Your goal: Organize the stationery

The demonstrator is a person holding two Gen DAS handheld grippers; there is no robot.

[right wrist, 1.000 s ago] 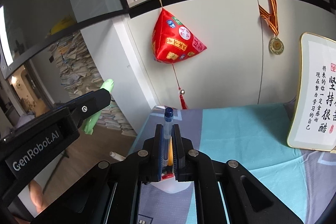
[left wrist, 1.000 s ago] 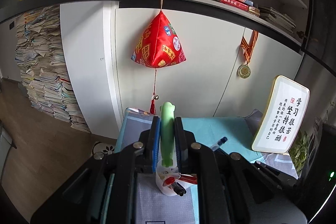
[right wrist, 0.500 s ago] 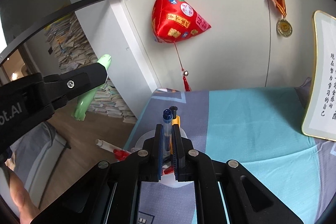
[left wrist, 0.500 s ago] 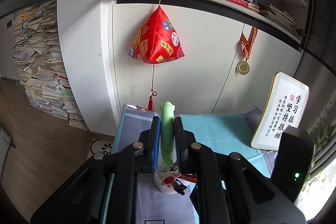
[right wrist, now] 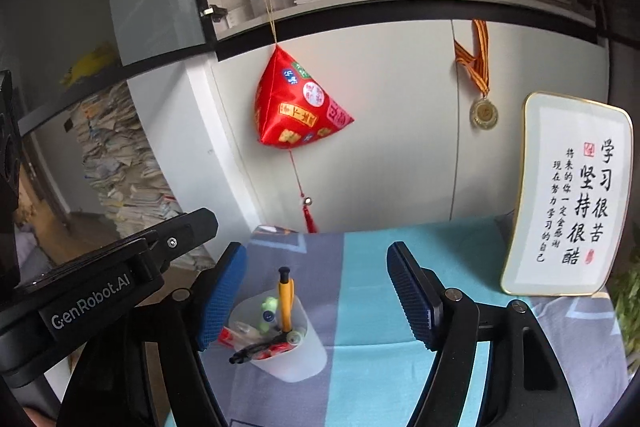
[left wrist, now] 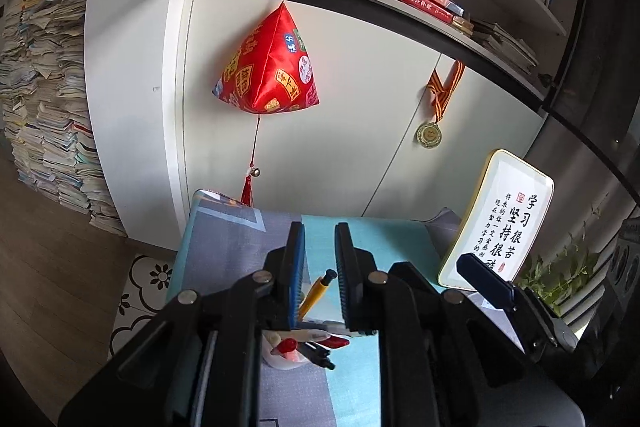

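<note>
A white cup [right wrist: 292,363] stands on the teal and grey tablecloth [right wrist: 400,307], holding several pens. Among them are an upright yellow pen [right wrist: 285,303] and a green pen [right wrist: 269,308]. My right gripper [right wrist: 316,255] hangs above and just behind the cup; its jaws are opening wide with nothing between them. In the left wrist view the cup [left wrist: 280,359] sits under my left gripper [left wrist: 319,231]. Its jaws are opening a little and hold nothing; the yellow pen [left wrist: 316,291] shows through the gap.
A framed calligraphy plaque [right wrist: 568,195] leans at the table's right rear. A red pyramid ornament [right wrist: 296,111] and a medal [right wrist: 484,113] hang on the white cabinet behind. Paper stacks [right wrist: 120,163] stand on the floor at left.
The green pen has left my left gripper and now sits in the cup. My right gripper let go of the blue pen, opened wide and lifted a little.
</note>
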